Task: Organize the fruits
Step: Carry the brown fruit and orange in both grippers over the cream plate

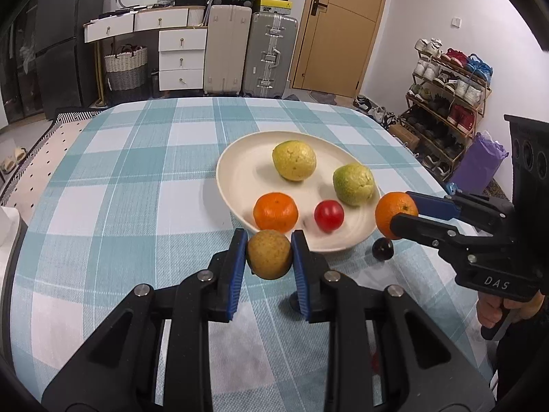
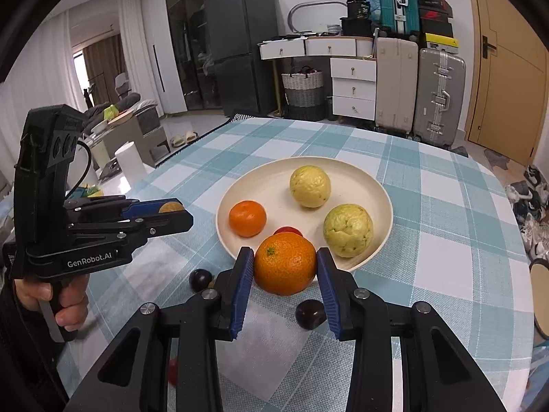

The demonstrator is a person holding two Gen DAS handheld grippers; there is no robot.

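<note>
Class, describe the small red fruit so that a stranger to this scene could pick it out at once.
Find the round cream plate on the teal-and-white checked tablecloth. On its near side, between a smooth orange mandarin and a bumpy yellow-green fruit, lies the small red fruit: the smallest thing on the plate, and its only glossy red one.

**Rig look: black frames, blue pads**

Both grippers: black plastic linkage arms w/ triangular cut-outs and silver round pivot screws. Left gripper (image 1: 269, 252) and right gripper (image 2: 284, 266) carry ribbed blue finger pads. Side markings: "DAS" in white on the right, "GenRobot.AI" on the left. Black cable loops off the left unit's camera block.
</note>
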